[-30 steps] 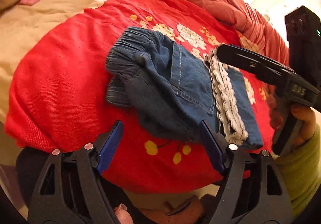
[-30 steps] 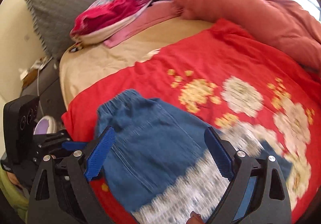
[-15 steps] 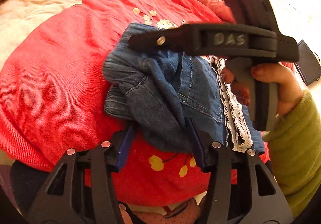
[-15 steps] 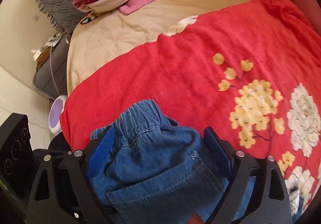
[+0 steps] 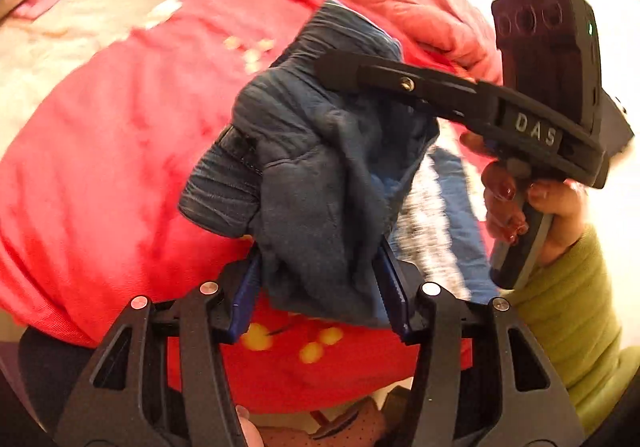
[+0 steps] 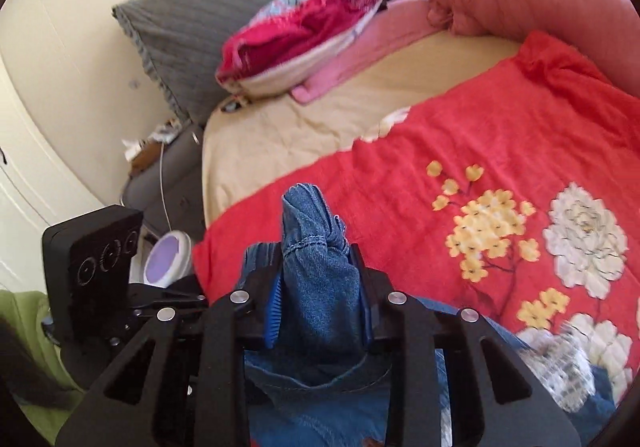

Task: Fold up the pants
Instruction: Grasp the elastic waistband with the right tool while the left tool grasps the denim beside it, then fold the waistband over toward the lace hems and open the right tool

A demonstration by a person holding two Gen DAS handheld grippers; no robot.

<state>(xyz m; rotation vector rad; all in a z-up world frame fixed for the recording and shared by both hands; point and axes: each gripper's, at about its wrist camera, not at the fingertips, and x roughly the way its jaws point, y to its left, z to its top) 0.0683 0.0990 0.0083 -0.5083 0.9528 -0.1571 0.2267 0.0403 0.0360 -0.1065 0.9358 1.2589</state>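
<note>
On the left, bare cream sheet (image 6: 280, 127) gives way to a red blanket (image 5: 100, 167) printed with yellow and white flowers, spread flat over the bed. Near the middle, the left claw (image 5: 320, 283) is closed on a thick bunch of the pants (image 5: 320, 175) at their near edge, blue pads pressing into dark, soft denim. The pants are lifted off the blanket in a crumpled hump, the ribbed elastic waistband sagging to the left. Just right of that, the right claw (image 6: 320, 295) has pinched a narrow ridge of the waist end (its own view shows stitched hem standing up between the nearly shut pads). Farther right, the leg ends with a white lace trim (image 5: 432, 231) lie on the blanket. I judge the fold about halfway: the garment looks already doubled lengthwise, and the waist half has yet to be carried over the hems, laid down and smoothed
</note>
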